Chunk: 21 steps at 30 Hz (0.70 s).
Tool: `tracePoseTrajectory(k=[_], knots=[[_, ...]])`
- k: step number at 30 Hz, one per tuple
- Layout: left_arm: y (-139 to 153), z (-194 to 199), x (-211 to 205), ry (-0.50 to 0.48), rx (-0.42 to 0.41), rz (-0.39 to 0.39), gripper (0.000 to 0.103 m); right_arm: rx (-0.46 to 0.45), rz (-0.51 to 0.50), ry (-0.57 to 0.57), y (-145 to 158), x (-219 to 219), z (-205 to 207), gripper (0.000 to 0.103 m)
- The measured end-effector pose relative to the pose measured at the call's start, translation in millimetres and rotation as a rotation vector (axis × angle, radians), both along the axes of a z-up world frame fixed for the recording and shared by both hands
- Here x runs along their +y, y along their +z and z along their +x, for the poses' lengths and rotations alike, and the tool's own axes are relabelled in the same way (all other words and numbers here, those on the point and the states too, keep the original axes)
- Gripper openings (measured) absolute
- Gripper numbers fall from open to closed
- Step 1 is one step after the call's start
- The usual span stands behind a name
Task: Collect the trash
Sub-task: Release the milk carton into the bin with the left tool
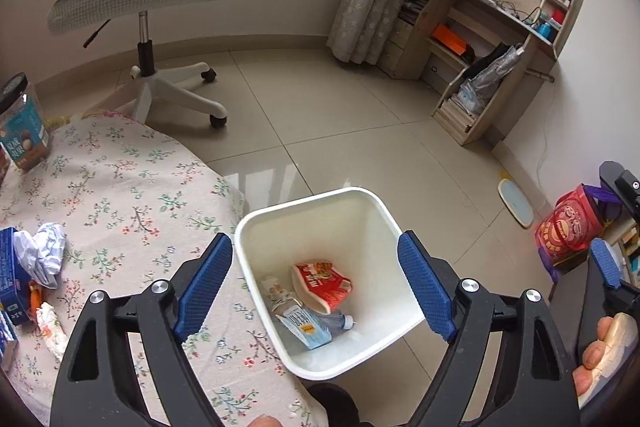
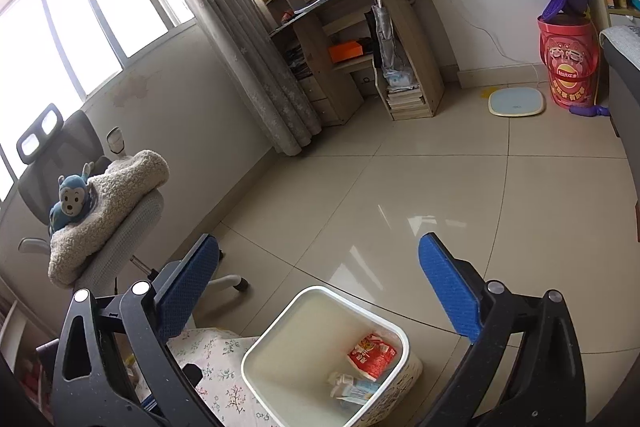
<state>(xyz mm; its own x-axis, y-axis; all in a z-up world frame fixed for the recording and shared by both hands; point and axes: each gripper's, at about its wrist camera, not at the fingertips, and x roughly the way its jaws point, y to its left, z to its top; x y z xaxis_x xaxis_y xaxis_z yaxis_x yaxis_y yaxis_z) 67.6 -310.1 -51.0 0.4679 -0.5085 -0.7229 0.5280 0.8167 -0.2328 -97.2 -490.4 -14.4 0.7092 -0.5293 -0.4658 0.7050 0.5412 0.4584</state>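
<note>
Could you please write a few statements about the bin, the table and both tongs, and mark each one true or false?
1. The white bin stands on the floor beside the table. True.
2. The bin is empty. False: a red packet and other wrappers lie inside.
3. The left tongs grip a bottle. False: they are open and hold nothing.
4. The right tongs are open. True.
5. Crumpled paper lies on the table. True.

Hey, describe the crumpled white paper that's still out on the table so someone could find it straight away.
Start at the floral tablecloth beside the white bin. Near the cloth's left edge, the crumpled white paper lies against a blue carton. It is the only plain white, balled-up piece there.
</note>
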Motion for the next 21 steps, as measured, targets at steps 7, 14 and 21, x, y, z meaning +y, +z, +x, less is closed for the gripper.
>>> tracePoseTrajectory(k=[7, 14, 21], knots=[[14, 5, 57, 0.129, -0.114, 0.023, 0.088, 0.135, -0.137, 0.092, 1, 43, 33, 0.096], [24, -2, 108, 0.275, -0.298, 0.092, 0.095, 0.216, -0.265, 0.223, -2, 103, 66, 0.096], [23, -4, 161, 0.397, -0.378, 0.128, 0.096, 0.268, -0.365, 0.323, -7, 162, 94, 0.096]])
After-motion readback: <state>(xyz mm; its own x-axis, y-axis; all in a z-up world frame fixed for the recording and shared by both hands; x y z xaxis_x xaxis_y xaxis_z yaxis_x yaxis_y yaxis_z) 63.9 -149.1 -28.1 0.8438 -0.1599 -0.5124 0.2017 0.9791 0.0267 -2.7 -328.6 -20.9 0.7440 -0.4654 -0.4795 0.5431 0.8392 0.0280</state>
